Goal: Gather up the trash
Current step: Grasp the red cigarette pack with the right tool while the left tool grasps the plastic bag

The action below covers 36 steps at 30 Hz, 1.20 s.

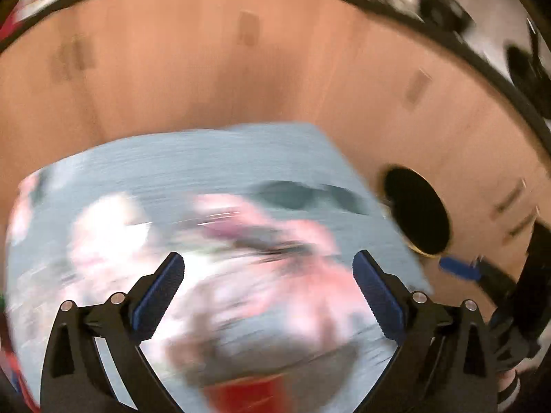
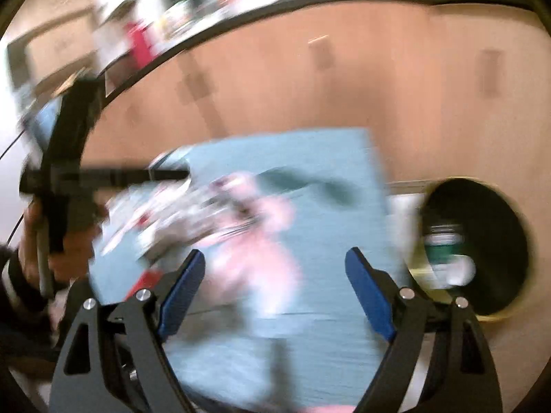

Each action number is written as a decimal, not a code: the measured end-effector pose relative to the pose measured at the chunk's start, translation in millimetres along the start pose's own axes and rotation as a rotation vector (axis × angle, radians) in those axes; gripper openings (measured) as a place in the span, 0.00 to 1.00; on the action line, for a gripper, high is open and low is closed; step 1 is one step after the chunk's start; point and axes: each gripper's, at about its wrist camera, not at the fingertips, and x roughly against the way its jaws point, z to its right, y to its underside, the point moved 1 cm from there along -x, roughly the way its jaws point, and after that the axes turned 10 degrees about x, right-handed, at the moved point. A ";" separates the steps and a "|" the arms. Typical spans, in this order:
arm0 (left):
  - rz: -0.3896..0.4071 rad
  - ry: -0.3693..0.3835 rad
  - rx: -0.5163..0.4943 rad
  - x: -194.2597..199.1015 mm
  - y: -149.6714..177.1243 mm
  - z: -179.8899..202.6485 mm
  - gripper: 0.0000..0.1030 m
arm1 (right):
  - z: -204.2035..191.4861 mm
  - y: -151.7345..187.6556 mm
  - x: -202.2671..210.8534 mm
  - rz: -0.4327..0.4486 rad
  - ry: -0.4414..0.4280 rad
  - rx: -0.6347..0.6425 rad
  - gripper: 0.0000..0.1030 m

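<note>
Both views are smeared by motion. A heap of pink and white wrappers [image 1: 241, 213] [image 2: 261, 213] lies on a blue-grey mat [image 1: 206, 158] [image 2: 327, 158]. My left gripper [image 1: 268, 258] hangs open above the heap, with nothing between its blue pads. My right gripper [image 2: 275, 254] is also open and empty over the mat. A round black bin [image 1: 416, 210] [image 2: 499, 223] stands right of the mat, and the right wrist view shows a green-labelled item [image 2: 444, 241] inside it. In the right wrist view the left gripper [image 2: 179, 173] appears side-on at the left, held by a hand [image 2: 31, 241].
The mat lies on a wooden table [image 1: 206, 69] [image 2: 275, 86] with a black edge. A red scrap [image 1: 248, 392] [image 2: 148, 278] lies at the near side of the mat. Blurred clutter stands beyond the far edge. A blue pad [image 1: 459, 268] of the right gripper shows near the bin.
</note>
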 end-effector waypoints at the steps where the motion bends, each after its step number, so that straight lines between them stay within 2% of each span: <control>1: 0.039 -0.043 0.029 15.5 4.3 -25.6 0.92 | -22.2 -1.7 -17.4 -0.031 -0.059 0.025 0.82; 3: 0.103 -0.146 0.092 41.4 14.8 -76.8 0.92 | -58.1 -3.5 -43.4 -0.086 -0.086 0.067 0.82; 6: 0.135 -0.241 0.151 58.3 34.3 -127.4 0.92 | -93.2 2.4 -70.8 -0.164 -0.126 0.049 0.85; 8: 0.137 -0.270 0.178 67.5 46.2 -154.0 0.92 | -107.9 2.7 -81.7 -0.207 -0.102 0.032 0.86; 9: 0.142 -0.266 0.200 71.9 50.5 -165.3 0.92 | -113.1 2.8 -86.0 -0.229 -0.084 0.016 0.87; 11: 0.152 -0.242 0.224 77.5 55.8 -183.0 0.92 | -124.1 6.2 -92.0 -0.272 -0.044 -0.012 0.97; 14: 0.173 -0.219 0.236 83.8 60.1 -190.5 0.92 | -143.3 11.4 -109.8 -0.381 0.081 -0.029 0.97; 16: 0.172 -0.195 0.234 82.6 66.5 -192.3 0.92 | -151.7 20.6 -124.0 -0.455 0.128 -0.041 0.97; 17: 0.167 -0.187 0.227 81.7 68.3 -192.6 0.92 | -162.0 20.3 -129.8 -0.468 0.197 0.019 0.97; 18: 0.164 -0.187 0.221 84.3 70.7 -194.5 0.92 | -167.8 20.0 -133.3 -0.466 0.232 0.055 0.95; 19: 0.163 -0.187 0.217 85.6 72.6 -195.5 0.92 | -170.2 20.9 -134.2 -0.467 0.258 0.068 0.87; 20: 0.163 -0.186 0.216 85.8 73.4 -195.9 0.92 | -170.1 20.0 -133.9 -0.459 0.269 0.070 0.82; 21: 0.164 -0.181 0.218 86.5 75.4 -198.6 0.92 | -170.0 18.6 -133.6 -0.455 0.262 0.070 0.79; 23: 0.168 -0.177 0.229 88.2 76.9 -204.0 0.92 | -168.7 15.5 -129.7 -0.440 0.241 0.063 0.63; 29: 0.197 -0.207 0.305 100.7 75.0 -230.2 0.92 | -162.8 15.0 -126.8 -0.453 0.206 0.079 0.62; 31: 0.209 -0.216 0.328 104.7 72.6 -239.0 0.92 | -162.2 10.8 -119.5 -0.432 0.154 0.055 0.62; 36: 0.208 -0.231 0.379 104.8 64.0 -257.3 0.92 | -138.2 -1.9 -91.5 -0.356 0.111 0.016 0.62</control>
